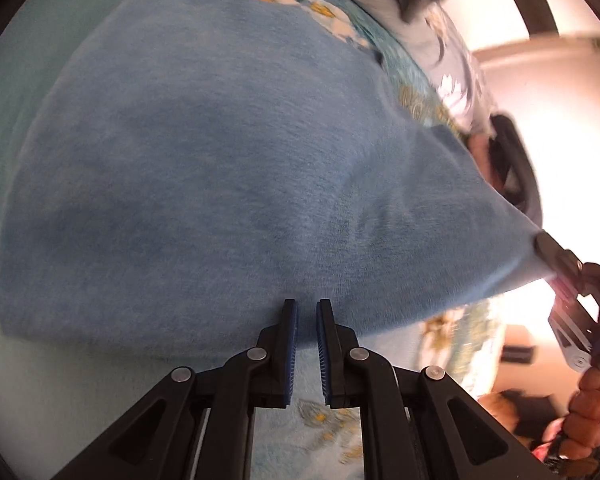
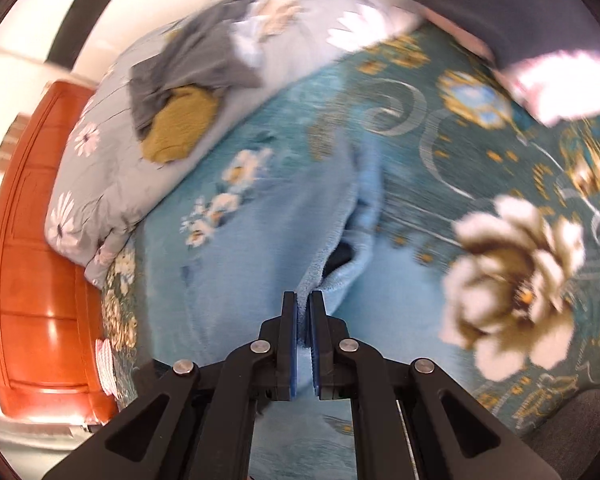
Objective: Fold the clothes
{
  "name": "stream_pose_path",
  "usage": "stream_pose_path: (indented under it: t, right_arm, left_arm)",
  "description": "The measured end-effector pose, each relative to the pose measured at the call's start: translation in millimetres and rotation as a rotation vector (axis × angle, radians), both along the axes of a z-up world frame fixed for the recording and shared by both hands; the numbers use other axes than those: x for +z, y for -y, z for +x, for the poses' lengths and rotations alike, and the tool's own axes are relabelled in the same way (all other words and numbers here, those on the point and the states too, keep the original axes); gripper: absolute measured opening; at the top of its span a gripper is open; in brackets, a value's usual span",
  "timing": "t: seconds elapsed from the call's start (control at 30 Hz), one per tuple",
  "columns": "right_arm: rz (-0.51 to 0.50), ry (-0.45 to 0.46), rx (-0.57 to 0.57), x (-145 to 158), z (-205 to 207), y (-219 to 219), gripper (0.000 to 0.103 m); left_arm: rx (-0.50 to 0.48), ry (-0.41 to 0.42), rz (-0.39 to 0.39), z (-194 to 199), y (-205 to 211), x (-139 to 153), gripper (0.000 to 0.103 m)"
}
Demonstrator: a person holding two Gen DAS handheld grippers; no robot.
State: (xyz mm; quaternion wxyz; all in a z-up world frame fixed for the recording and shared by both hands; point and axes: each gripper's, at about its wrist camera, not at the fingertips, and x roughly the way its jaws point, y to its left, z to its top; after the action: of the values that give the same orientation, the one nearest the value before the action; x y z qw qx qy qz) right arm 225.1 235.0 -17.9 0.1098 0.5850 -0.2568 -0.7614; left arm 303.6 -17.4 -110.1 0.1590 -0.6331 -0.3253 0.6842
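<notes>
- The blue fleece garment (image 1: 228, 184) fills the centre of the left wrist view, stretched between both tools, its long axis running lower left to right edge.
- The left hand-held gripper (image 1: 307, 308) meets its lower edge; its jaws stand slightly apart, so whether it has hold of the cloth cannot be told.
- The right hand-held gripper (image 2: 303, 300) is clenched on a corner of the garment, above the patterned bed (image 2: 480, 152).
- The cloth looks soft, plush and plain.

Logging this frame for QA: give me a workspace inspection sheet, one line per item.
Surface: bed with teal floral blanket.
Job's things: light blue garment, lifted and stretched between both grippers.
Clutter: grey and mustard clothes on the folded floral quilt; dark garment at the far edge.
Grippers: left gripper narrowly parted at the garment's edge, grip unclear; right gripper shut on its corner.
Cables: nothing seen.
Surroundings: orange wooden headboard, pale wall.
</notes>
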Motion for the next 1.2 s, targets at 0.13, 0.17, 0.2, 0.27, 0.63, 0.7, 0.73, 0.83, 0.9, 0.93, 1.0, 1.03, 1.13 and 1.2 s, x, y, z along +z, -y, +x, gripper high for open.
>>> stream_pose_path:
  t: [0.13,0.17,0.2,0.27,0.63,0.7,0.73,0.83,0.9,0.93,1.0,1.03,1.13,1.2]
  right_arm:
    - [0.037,-0.047,0.129,14.4,-15.6,59.4,0.005]
    - [0.046,-0.057,0.165,16.9,-19.0,75.8,0.005]
    - [0.051,-0.068,0.206,18.6,-19.0,93.4,0.005]
    - [0.059,-0.092,0.291,21.4,-17.0,129.3,0.005]
    - [0.142,-0.028,0.569,-30.6,27.2,207.5,0.006]
    - [0.159,-0.01,0.609,-41.9,35.2,217.3,0.006]
    - [0.168,-0.001,0.63,-47.5,39.2,222.2,0.006]
    - [0.194,0.026,0.69,-64.4,51.2,237.0,0.007]
    - [0.198,0.035,0.703,-69.7,55.2,237.6,0.009]
    - [0.19,0.03,0.686,-67.6,53.9,230.4,0.01]
    - [0.174,0.022,0.653,-63.5,51.3,216.1,0.018]
    - [0.166,0.018,0.636,-61.4,49.9,208.9,0.029]
    - [0.142,0.006,0.586,-55.1,46.0,187.3,0.04]
    - [0.126,-0.002,0.553,-51.0,43.4,173.0,0.04]
  left_arm:
    - [0.139,-0.036,0.045,0.8,49.0,12.3,0.012]
    - [0.18,-0.049,0.056,-0.3,63.0,17.2,0.012]
    - [0.218,-0.063,0.067,-0.2,77.2,22.2,0.012]
    - [0.285,-0.092,0.081,1.6,103.9,31.5,0.012]
    - [0.482,-0.052,0.113,31.5,190.3,18.4,0.016]
    - [0.477,-0.041,0.118,32.8,191.3,13.4,0.017]
    - [0.472,-0.039,0.123,30.7,189.5,11.8,0.018]
    - [0.451,-0.036,0.134,21.6,180.5,7.3,0.025]
    - [0.423,-0.032,0.127,16.3,171.8,3.4,0.028]
    - [0.411,-0.032,0.122,13.4,166.5,2.9,0.029]
    - [0.386,-0.025,0.107,7.8,156.9,1.0,0.033]
    - [0.375,-0.022,0.1,7.3,153.9,1.7,0.035]
    - [0.346,-0.029,0.076,6.5,148.8,3.8,0.038]
    - [0.328,-0.036,0.052,5.3,145.7,5.0,0.038]
